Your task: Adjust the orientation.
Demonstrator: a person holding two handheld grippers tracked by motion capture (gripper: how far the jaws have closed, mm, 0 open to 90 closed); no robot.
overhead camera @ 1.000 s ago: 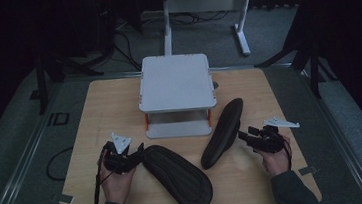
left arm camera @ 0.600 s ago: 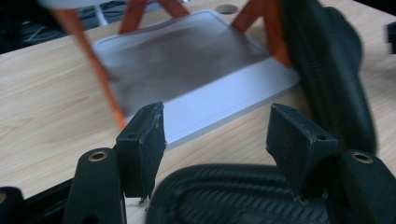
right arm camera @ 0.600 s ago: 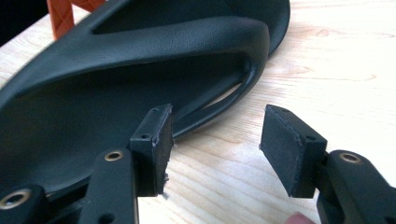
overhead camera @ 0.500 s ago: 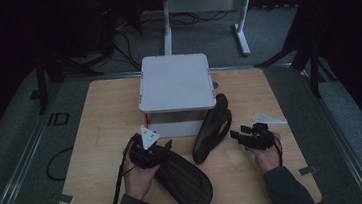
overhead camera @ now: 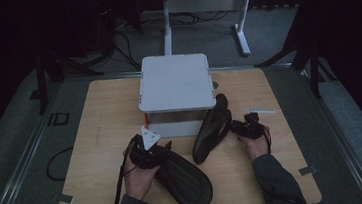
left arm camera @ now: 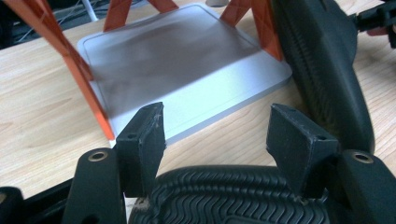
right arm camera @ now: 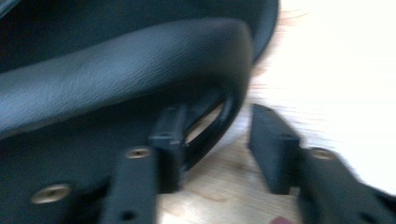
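Two black slippers lie on the wooden table (overhead camera: 100, 120), both toward the near edge, in front of a small white two-tier rack (overhead camera: 175, 82) with orange legs that stands at the middle of the table.

The left slipper (overhead camera: 186, 179) lies sole up, its wavy tread showing, running from just before the rack's near left corner out toward the table's near edge. The left gripper (overhead camera: 148, 153) sits at the end of that slipper nearest the rack. In the left gripper view its two black jaws stand wide, one on either side of the ribbed sole (left arm camera: 224, 200); the pads seem to rest at the sole's edges, but I cannot tell whether they press on it. Beyond the jaws lie the rack's lower shelf (left arm camera: 187, 79) and the other slipper.

The right slipper (overhead camera: 212, 129) stands tipped on its edge, leaning beside the rack's near right corner, its far tip reaching past the rack's front and its near end pointing at the table's near edge. The right gripper (overhead camera: 239, 128) meets it from the right, about midway along. In the blurred right gripper view the jaws have just been closing: the left one is tucked under the slipper's upper (right arm camera: 121, 84), by the strap's opening, while the right one stands apart over bare wood, so the pads do not yet clamp anything.
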